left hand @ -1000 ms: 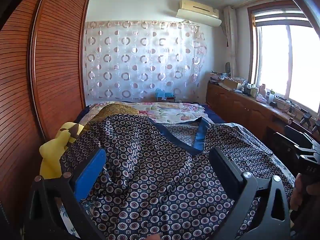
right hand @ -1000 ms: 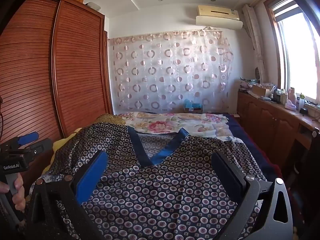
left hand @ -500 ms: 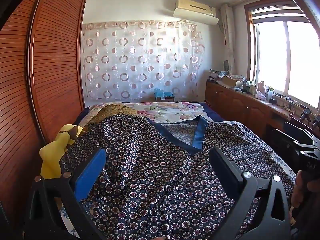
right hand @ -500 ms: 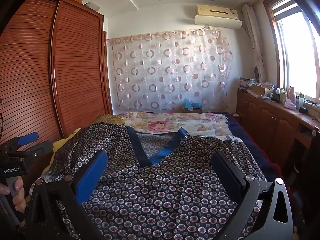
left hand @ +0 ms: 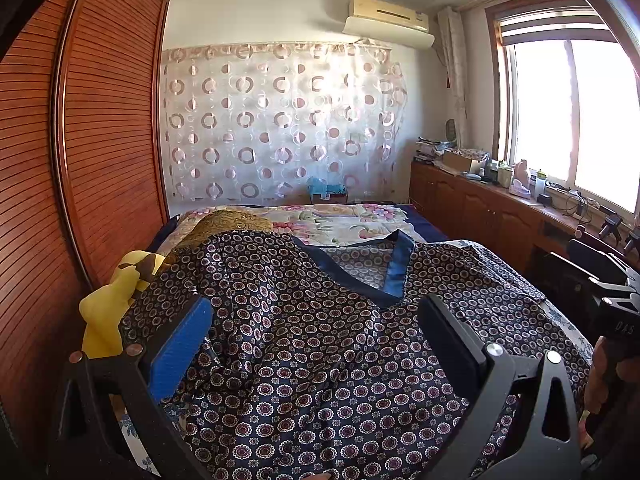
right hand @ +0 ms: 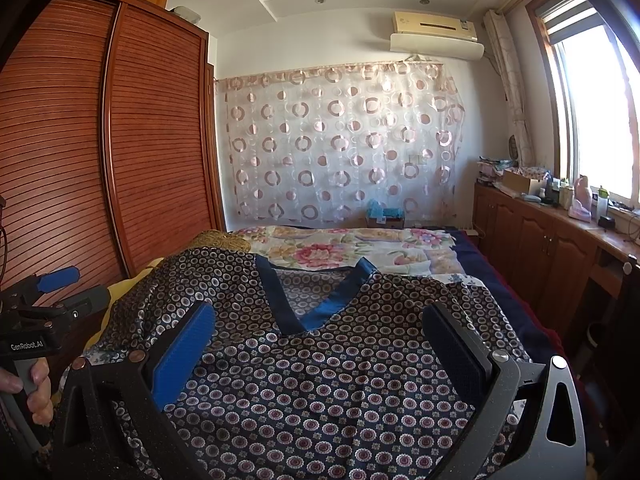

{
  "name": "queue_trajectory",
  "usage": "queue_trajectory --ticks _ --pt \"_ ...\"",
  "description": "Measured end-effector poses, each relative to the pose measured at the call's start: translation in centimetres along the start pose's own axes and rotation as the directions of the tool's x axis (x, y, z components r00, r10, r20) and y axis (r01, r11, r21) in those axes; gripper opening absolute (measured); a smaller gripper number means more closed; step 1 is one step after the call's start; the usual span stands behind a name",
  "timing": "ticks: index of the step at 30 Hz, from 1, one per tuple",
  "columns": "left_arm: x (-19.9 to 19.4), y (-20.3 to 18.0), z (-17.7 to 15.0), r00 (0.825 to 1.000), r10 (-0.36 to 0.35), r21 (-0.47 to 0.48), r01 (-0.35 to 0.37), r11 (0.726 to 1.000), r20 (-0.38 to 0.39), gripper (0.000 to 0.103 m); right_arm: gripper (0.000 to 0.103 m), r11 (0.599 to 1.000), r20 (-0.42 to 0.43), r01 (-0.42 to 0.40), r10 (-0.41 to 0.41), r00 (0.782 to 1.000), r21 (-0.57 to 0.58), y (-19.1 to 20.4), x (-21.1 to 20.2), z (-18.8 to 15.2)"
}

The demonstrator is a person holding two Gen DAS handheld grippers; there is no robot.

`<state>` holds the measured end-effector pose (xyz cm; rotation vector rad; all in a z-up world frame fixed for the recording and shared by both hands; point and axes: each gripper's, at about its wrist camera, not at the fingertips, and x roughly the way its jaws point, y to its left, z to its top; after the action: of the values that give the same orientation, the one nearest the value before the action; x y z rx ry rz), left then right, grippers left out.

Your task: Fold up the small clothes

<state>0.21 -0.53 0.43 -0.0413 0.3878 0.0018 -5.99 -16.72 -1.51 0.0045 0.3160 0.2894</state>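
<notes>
A dark blue V-neck top (left hand: 320,344) (right hand: 320,380) with a small circle print and blue trim lies spread on the bed, neckline pointing away from me. The left gripper (left hand: 316,324) hovers open above the garment's left half, nothing between its fingers. My right gripper (right hand: 320,328) is open too, over the middle and right of the top, just below the V of the collar. In the right wrist view the left gripper's body and the hand holding it show at the left edge. The top's lower hem is hidden under both grippers.
A floral quilt (right hand: 340,244) covers the far half of the bed. A yellow plush toy (left hand: 108,304) and a gold pillow (left hand: 232,220) lie along the left side by the wooden wardrobe (left hand: 80,160). A wooden cabinet (right hand: 540,240) with clutter runs under the window on the right.
Both grippers stay open and almost still over the top. The left wrist view has shifted slightly; the garment has not moved.
</notes>
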Motion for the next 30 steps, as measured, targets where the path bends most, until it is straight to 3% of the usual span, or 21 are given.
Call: queue_trajectory --ticks 30 --pt "-0.28 -0.42 -0.16 1.000 0.004 0.009 -0.004 1.000 0.007 0.103 0.103 1.000 -0.002 0.002 -0.002 1.000 -0.004 0.14 0.02 0.03"
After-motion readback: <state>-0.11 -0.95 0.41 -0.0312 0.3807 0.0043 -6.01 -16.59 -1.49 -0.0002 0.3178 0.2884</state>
